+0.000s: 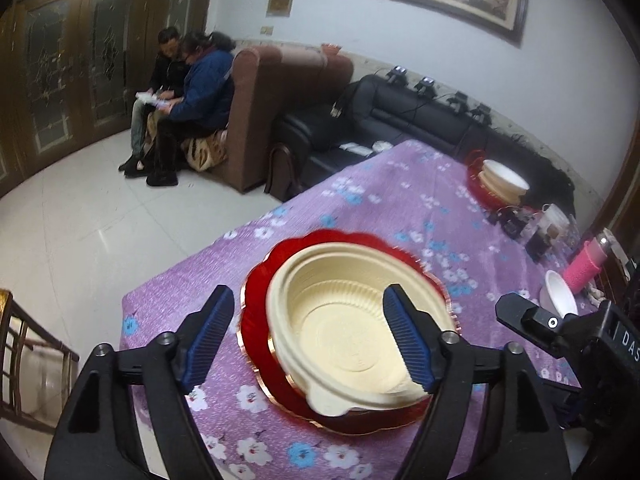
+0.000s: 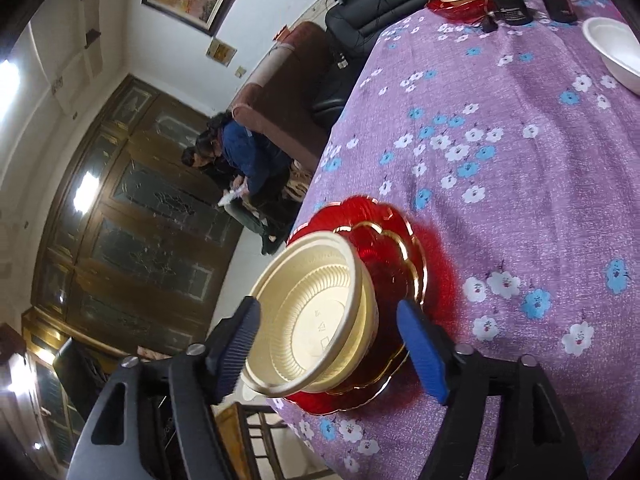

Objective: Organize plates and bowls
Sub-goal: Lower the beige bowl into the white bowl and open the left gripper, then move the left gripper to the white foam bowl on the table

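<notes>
With both tools spread wide and gripping nothing, left tool [image 1: 308, 336] and right tool [image 2: 332, 350] flank the cream bowls [image 1: 352, 328] nested on the red plate [image 1: 256, 304] at the tabletop [image 1: 360, 200] edge, so this stack looks set down, and next comes reaching for the white bowl [image 2: 616, 52].

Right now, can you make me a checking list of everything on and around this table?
Surface: table under a purple flowered cloth.
Job's things: cream bowls nested on a red plate near the table's edge; a second stack of bowls on a red plate at the far end; a white bowl alone.
Clutter: pink bottle, small dark items near the far stack.
Grippers: left gripper and right gripper open, fingers either side of the near bowls, not gripping.
Cables: wires along the black sofa.
Surroundings: two seated people by a brown sofa; wooden chair beside the table.
</notes>
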